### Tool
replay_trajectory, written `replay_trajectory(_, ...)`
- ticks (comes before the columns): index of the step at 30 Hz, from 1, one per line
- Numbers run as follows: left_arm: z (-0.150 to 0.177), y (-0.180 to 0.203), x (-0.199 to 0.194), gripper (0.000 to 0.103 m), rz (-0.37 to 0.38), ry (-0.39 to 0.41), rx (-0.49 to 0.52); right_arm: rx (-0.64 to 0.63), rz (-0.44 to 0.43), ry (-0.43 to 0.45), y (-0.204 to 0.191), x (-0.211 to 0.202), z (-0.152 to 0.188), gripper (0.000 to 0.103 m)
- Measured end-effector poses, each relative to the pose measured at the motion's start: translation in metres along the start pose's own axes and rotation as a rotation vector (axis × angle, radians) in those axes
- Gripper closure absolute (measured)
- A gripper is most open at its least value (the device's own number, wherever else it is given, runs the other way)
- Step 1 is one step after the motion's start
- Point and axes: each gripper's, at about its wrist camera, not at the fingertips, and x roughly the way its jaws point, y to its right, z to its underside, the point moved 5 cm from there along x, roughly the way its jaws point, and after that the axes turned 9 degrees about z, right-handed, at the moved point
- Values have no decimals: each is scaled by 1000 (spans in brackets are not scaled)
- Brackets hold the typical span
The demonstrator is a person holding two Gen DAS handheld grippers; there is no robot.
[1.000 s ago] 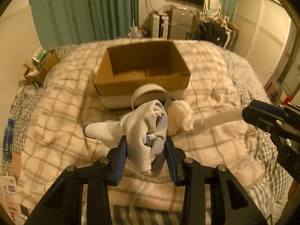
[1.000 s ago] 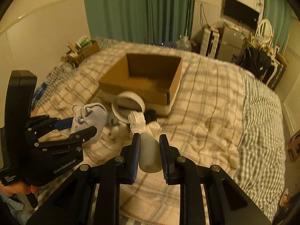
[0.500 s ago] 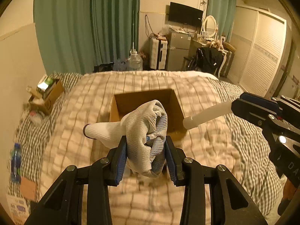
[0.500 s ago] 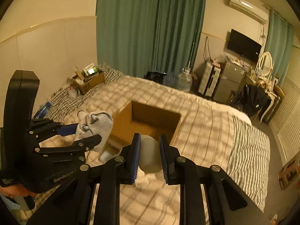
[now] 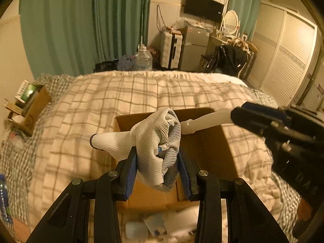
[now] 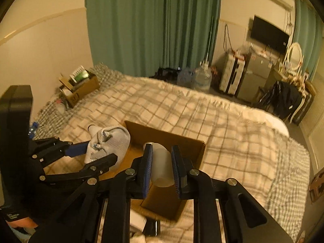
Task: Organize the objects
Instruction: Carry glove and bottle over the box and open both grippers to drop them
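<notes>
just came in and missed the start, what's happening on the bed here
A person is tidying things into an open cardboard box on the plaid bedspread, with a handheld gripper in each hand. The left gripper is clamped on a bundled white glove, and the right gripper is shut on a white plastic bottle. Both are held over the box, not yet released.

Plaid-blanketed bed (image 5: 141, 93) bearing an open cardboard box (image 5: 218, 149) and a smaller, filled corner box (image 6: 81, 89).

Green curtains (image 5: 85, 24) (drawn), television (image 5: 203, 7).
</notes>
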Motion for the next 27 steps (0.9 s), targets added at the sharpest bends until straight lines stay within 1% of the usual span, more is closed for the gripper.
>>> replay_trajectory(3, 0, -6, 23, 62, 34, -18, -7, 13, -11, -29, 2, 31, 10, 85)
replay_trajectory(5, 2, -12, 35, 49, 38, -36, -6, 30, -23, -43, 3, 45, 14, 82)
replay_trajectory(6, 4, -13, 39, 45, 32, -45, -2, 49, -29, -51, 6, 51, 17, 78)
replay_trajectory(7, 7, -14, 40, 34, 23, -49, 2, 68, -32, -57, 11, 56, 19, 62)
replay_trajectory(8, 9, -15, 41, 24, 13, -51, 6, 90, -23, -57, 15, 57, 21, 49)
replay_trajectory(9, 11, -17, 39, 21, -3, -50, 10, 102, -14, -51, 19, 55, 23, 30)
replay_trajectory(11, 14, -18, 34, 20, -19, -47, 12, 121, -8, -37, 24, 48, 28, 30)
replay_trajectory(14, 24, -21, 17, 18, -34, -63, -13, 140, 8, -45, 34, 28, 36, 29)
replay_trajectory(16, 31, -23, -2, 9, -44, -53, -32, 144, 27, -38, 41, 9, 42, 29)
replay_trajectory(17, 35, -23, -14, 7, -49, -41, -37, 145, 41, -36, 44, -3, 45, 29)
replay_trajectory(20, 47, -21, -50, 5, -65, -7, -45, 142, 64, -22, 51, -39, 55, 28)
replay_trajectory(22, 56, -20, -71, 5, -89, 12, -45, 139, 78, -8, 53, -68, 66, 23)
replay_trajectory(23, 60, -19, -81, 5, -99, 21, -43, 135, 85, -4, 53, -79, 71, 23)
replay_trajectory(27, 85, -14, -111, 3, -120, 42, -47, 107, 117, 6, 46, -112, 93, 18)
